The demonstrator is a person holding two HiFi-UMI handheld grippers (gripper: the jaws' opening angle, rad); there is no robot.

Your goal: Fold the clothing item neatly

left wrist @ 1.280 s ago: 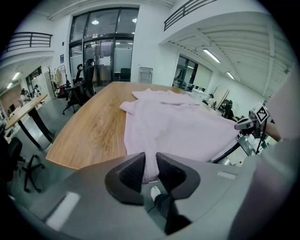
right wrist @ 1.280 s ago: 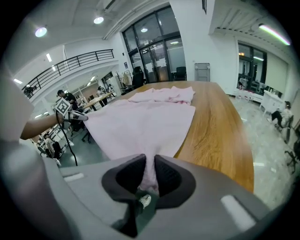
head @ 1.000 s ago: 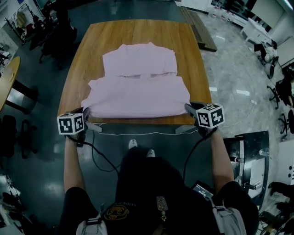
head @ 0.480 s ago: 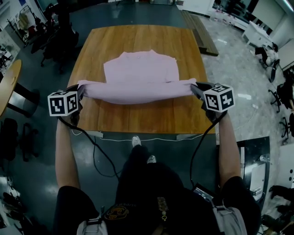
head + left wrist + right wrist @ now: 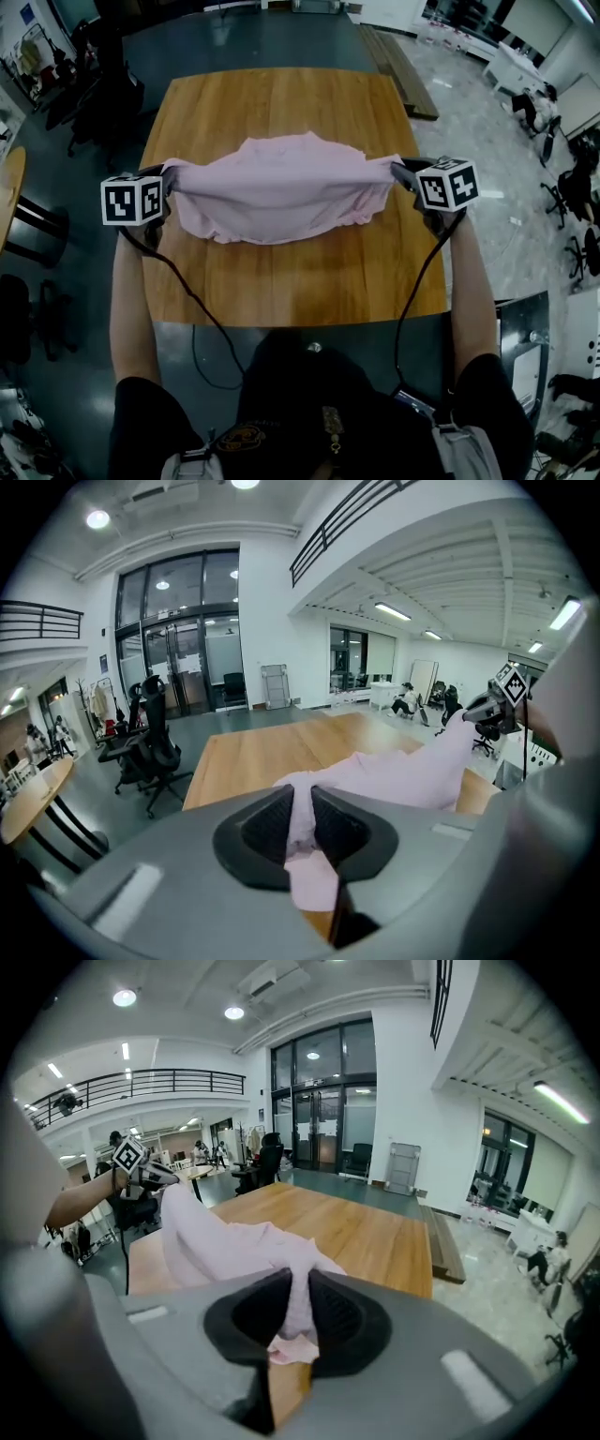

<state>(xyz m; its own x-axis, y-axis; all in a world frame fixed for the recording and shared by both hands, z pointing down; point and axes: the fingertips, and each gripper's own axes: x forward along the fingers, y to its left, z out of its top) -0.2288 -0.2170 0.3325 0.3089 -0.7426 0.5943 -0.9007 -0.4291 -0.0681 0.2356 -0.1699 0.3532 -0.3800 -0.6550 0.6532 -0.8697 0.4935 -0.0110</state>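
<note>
Left claw [image 5: 167, 176], right claw [image 5: 403, 172]: each clamped on one corner of pale pink fabric garment [image 5: 281, 192]. Edge stretched between claws above brown wooden tabletop [image 5: 281, 103]; rest drapes down. Probable reason: straight fold line.

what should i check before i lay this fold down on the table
1. Left gripper grip: ok, jaws shut on a corner of the pink garment.
2. Right gripper grip: ok, jaws shut on the opposite corner.
3. Held edge level: ok, both grippers sit at about the same height in the head view.
4. Fabric smooth: not ok, it sags between the grippers and its lower edge is wavy.
5. Landing spot on the table: ok, only bare wood shows beyond the garment.
6. Layers in each grip: cannot tell.
</note>
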